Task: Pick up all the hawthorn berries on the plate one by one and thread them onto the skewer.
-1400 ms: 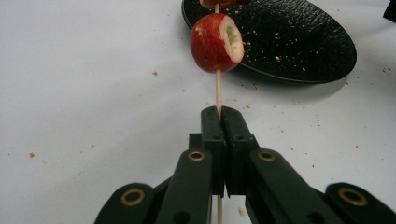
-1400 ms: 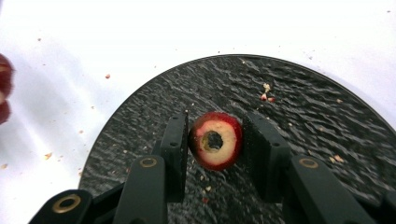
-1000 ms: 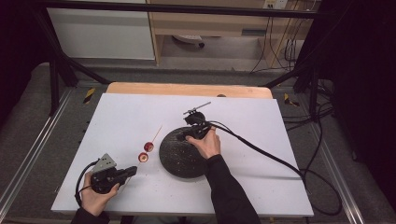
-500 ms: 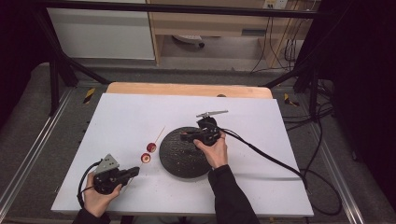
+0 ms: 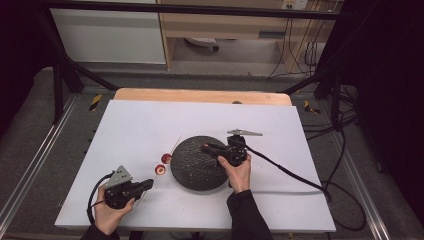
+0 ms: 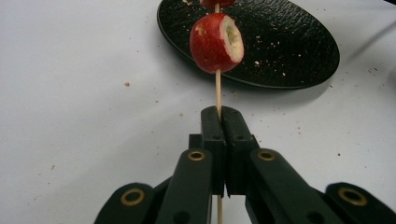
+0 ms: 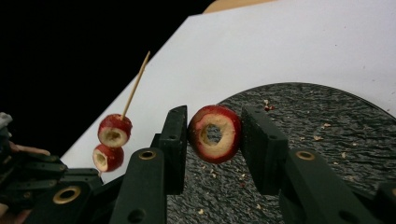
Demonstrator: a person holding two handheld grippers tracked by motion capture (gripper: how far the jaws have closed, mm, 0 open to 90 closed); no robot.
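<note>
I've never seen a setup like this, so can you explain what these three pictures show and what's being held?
A person works at a white table, holding tongs in each hand. One picture looks down from above; the other two come from cameras riding on the tongs. The left tongs are shut on a thin wooden skewer carrying two cored red fruit pieces. The right tongs grip a third cored red fruit ring above a round black plate dusted with crumbs.

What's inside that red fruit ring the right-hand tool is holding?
The ring in the right gripper has pale flesh around a cored hole; the dark plate shows through it. Its far side is hidden.
</note>
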